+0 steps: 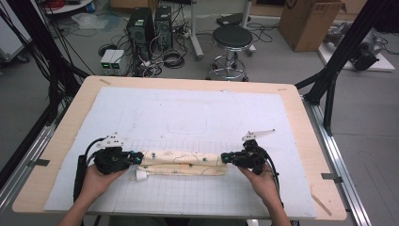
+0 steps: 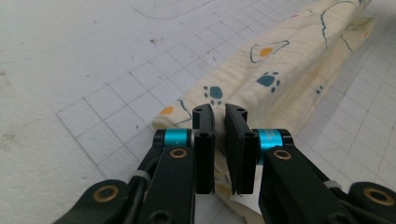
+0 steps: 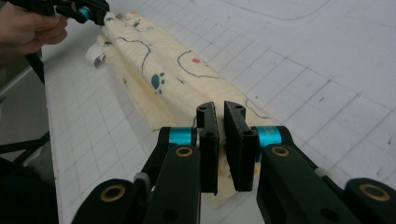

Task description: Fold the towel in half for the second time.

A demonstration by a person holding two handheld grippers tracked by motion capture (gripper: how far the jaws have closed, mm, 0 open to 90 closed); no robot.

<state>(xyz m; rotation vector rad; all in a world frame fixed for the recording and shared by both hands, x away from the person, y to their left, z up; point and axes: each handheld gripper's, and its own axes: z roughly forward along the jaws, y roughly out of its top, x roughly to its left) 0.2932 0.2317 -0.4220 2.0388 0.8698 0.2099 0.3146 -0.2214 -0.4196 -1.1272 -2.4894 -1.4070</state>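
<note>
item: folded printed cloth, gripped at both ends

object: long, narrow folded bundle of cream cotton cloth (image 1: 184,163) printed with paw marks and fried-egg shapes, a small white tag showing at its left end.

location: flat on the white gridded mat (image 1: 197,117) covering the pale wooden worktop (image 1: 303,122), near the worktop's front edge, roughly midway between its left and right edges.

orientation: long axis runs parallel to the front edge, left end to right end; neither end is raised clear of the mat as far as can be seen.

left gripper (image 2: 219,112): at the bundle's left end, fingers nearly closed, with a fold of cloth pinched in the thin gap between them.

right gripper (image 3: 220,108): at the bundle's right end, fingers likewise nearly closed on the cloth's edge.

step in hand, judged: the fold is narrowed and both ends are held, ready for a further fold or a lift.

next move, judged: both hands need to move together with grip maintained, so the layers stay aligned and no end slips out.
</note>
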